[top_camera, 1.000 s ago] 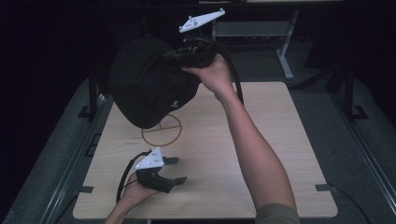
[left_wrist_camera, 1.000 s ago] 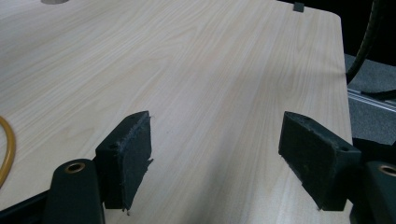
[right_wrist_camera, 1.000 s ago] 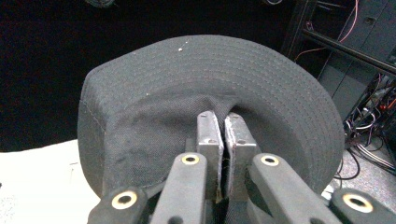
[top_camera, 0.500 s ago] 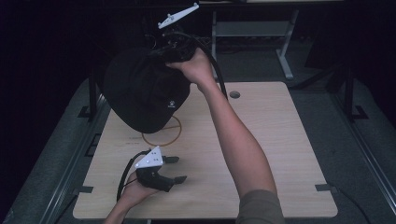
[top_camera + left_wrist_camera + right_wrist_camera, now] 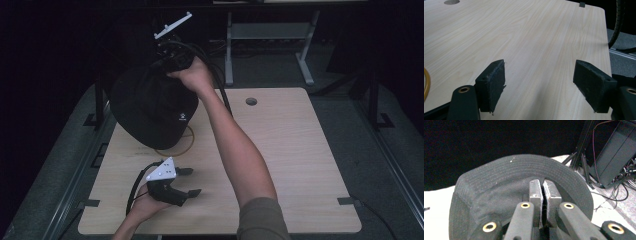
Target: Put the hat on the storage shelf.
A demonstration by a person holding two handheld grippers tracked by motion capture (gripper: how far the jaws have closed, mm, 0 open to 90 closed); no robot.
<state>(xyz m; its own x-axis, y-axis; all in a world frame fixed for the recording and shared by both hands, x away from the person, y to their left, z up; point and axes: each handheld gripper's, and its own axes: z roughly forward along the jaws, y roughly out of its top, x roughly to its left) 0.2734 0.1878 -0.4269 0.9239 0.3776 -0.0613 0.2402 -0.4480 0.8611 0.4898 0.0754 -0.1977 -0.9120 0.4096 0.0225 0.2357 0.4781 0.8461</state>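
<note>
Pinching the black hat, the right gripper is seen with jaws nearly closed on its fabric; the left gripper is held wide open, empty, above the worktop

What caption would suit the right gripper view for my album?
Right claw shut on the rim of a black hat, dark floor and cables beyond.
</note>
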